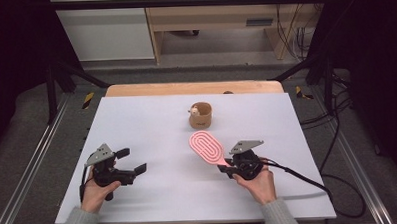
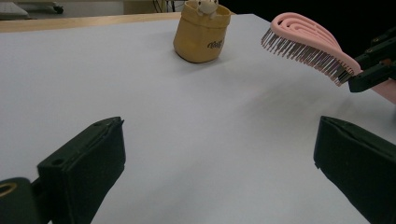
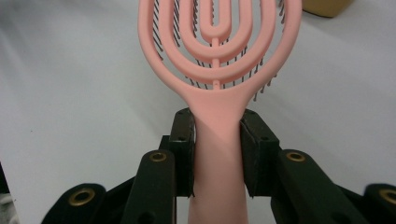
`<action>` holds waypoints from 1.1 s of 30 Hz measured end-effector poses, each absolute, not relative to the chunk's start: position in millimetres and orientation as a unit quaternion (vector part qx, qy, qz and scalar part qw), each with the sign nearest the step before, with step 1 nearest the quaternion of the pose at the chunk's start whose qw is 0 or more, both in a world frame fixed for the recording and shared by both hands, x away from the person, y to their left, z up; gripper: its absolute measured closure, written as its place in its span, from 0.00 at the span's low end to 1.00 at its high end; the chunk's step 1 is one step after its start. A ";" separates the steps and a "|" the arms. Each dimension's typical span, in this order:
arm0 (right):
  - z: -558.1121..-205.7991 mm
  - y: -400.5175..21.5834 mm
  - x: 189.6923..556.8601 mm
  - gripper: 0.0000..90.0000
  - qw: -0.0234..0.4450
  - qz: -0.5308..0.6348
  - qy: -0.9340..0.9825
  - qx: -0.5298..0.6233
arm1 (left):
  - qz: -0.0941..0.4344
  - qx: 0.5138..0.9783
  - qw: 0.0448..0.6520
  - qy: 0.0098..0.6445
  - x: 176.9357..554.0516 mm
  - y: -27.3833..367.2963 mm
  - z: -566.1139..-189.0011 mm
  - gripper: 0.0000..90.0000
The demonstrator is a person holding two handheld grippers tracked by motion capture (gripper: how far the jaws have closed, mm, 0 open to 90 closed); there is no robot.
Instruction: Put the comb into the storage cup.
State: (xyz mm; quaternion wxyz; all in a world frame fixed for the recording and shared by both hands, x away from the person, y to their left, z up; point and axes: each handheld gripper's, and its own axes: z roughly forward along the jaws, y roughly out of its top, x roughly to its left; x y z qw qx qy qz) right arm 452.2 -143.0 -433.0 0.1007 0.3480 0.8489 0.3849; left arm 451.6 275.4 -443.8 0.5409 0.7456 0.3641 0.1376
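A pink hairbrush (image 1: pixel 206 147) with a looped oval head is held above the white table, bristles down. My right gripper (image 1: pixel 227 166) is shut on its handle (image 3: pixel 217 135), both pads pressing the sides. The left gripper view catches the brush (image 2: pixel 308 44) in the air at the upper right. My left gripper (image 1: pixel 132 161) rests at the table's left with its jaws wide open and nothing between them (image 2: pixel 219 158). A tan fabric cup (image 1: pixel 200 115) with a small pale toy inside stands past the brush, toward the far edge.
The white table top (image 1: pixel 152 128) ends in a wooden strip (image 1: pixel 193 88) at the far side. A black cable (image 1: pixel 299 178) trails from my right gripper off the right edge. Black frame bars and floor cables surround the table.
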 end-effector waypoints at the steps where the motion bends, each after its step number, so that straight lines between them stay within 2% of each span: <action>1: -432.8 -143.1 452.1 0.77 0.102 0.387 0.848 0.347 | 0.136 0.745 0.542 0.365 451.6 274.4 -443.5 0.02; 33: -426.5 -138.3 449.3 0.77 0.116 0.424 0.841 0.315 | 0.123 0.743 0.549 0.362 448.0 239.8 -431.2 0.02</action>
